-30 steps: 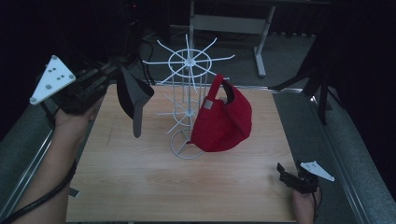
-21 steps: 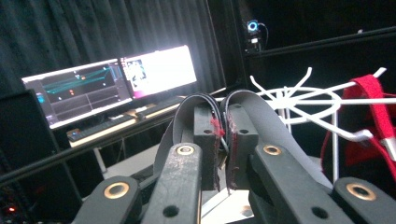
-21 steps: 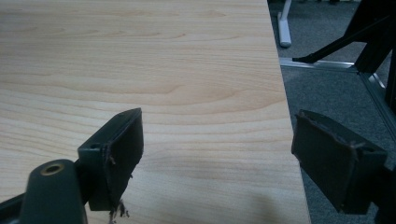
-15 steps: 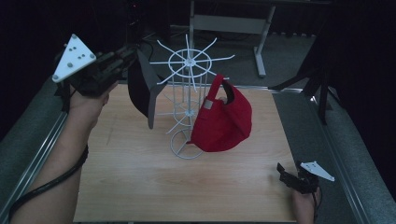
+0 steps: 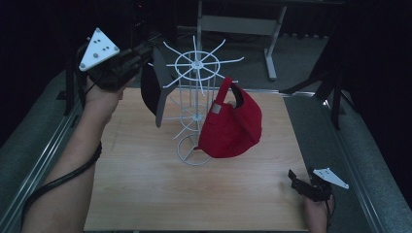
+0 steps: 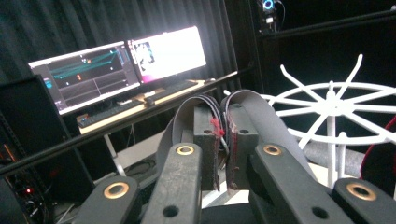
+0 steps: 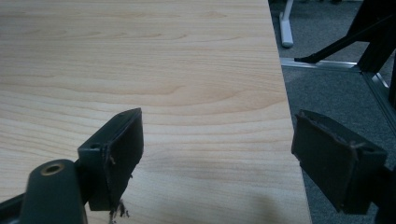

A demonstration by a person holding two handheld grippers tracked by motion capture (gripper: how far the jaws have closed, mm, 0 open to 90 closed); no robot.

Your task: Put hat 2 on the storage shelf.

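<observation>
Your left gripper pinches the black cap up beside the rack's top spokes; a snagged brim could tip the rack or knock off the red cap. The right gripper rests spread on the wooden tabletop, in a dark room with lit monitors.

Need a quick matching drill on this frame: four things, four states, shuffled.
Things:
1. dark grey cap
2. red baseball cap
3. white wire rack
4. right tool

States:
A. hanging on a rack arm
B. open, over the light wooden table near its right edge
C. clamped in the left tool
D. standing upright on the table

Pairs: 1-C, 2-A, 3-D, 4-B
</observation>
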